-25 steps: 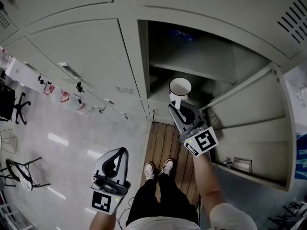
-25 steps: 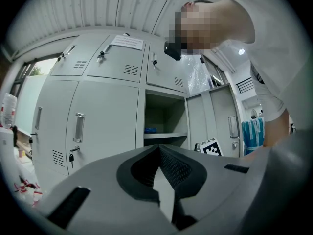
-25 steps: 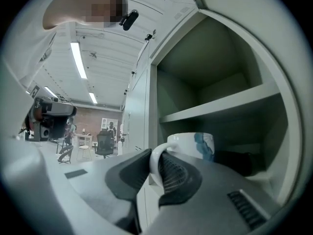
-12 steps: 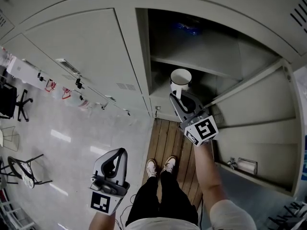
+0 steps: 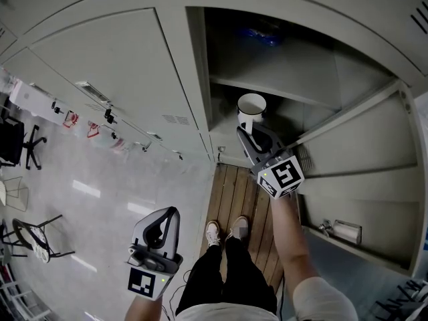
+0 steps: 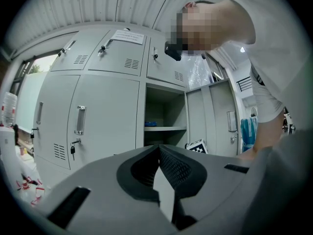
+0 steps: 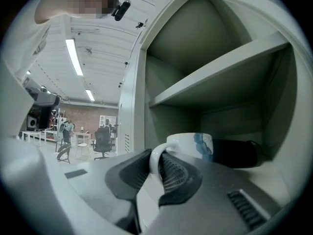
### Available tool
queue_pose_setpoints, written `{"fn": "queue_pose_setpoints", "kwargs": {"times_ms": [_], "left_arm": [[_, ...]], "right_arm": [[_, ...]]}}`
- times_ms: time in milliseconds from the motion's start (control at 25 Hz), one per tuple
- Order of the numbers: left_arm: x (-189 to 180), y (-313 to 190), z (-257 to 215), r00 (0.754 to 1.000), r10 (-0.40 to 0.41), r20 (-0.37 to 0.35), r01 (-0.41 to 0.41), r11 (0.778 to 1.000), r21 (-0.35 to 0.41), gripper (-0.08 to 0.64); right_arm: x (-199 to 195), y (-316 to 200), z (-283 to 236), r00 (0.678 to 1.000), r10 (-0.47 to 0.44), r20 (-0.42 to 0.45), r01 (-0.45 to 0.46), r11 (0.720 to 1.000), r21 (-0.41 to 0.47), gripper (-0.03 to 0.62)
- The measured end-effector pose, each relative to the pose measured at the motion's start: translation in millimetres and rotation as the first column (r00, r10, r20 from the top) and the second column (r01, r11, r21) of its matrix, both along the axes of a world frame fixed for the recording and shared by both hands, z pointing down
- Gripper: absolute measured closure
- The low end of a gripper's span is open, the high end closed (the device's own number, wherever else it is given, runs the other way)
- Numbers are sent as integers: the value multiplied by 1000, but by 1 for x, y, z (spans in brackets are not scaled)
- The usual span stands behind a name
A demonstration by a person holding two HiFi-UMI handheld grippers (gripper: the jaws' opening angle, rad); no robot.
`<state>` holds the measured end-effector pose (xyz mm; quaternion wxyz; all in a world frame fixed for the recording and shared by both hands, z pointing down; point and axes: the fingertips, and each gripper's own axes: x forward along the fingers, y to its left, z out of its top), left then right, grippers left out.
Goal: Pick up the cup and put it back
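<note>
Head view: the right gripper (image 5: 248,132) reached into the open locker compartment (image 5: 221,112), with the white cup (image 5: 251,105) at 12 o'clock from its jaws. The left gripper (image 5: 171,211) hung low at 7 o'clock in the frame, well apart from the locker and taking no part.

Right gripper view: the jaws of the right gripper (image 7: 157,156) were clamped on the cup's handle (image 7: 155,156), which stood between the two ribbed pads. The cup (image 7: 193,143) itself sat at 1 o'clock from the jaw tips, upright or nearly so, below the shelf (image 7: 215,77) and in front of a dark object (image 7: 234,153) at the back of the compartment. Whether the cup's base rested on the compartment floor or hung just clear of it could not be told, since the gripper body covered it.

Left gripper view: the jaws of the left gripper (image 6: 159,147) were together at the tips, with nothing between them.

Progress, as judged: the grasp on the handle was made, and the cup lay within the compartment. Setting it down firmly, if that was not already done, letting go of the handle and drawing the gripper out appeared to remain.
</note>
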<state>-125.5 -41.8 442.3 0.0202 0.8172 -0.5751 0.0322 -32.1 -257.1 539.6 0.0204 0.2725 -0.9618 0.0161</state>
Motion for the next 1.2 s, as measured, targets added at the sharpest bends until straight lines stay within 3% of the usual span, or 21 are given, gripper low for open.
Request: {"fn": "queue_pose_setpoints", "kwargs": {"times_ms": [520,1200], "left_arm": [[-2,-1,5,1000,-6,-6,6,1000,-22,538],[3,-5,3,1000,16,-13,-16,1000,-17,538]], "right_arm": [[-2,-11,9,1000,13,-16,-14,1000,-16,538],[13,-11,16,992,101,-81,-102,995,1,528]]}}
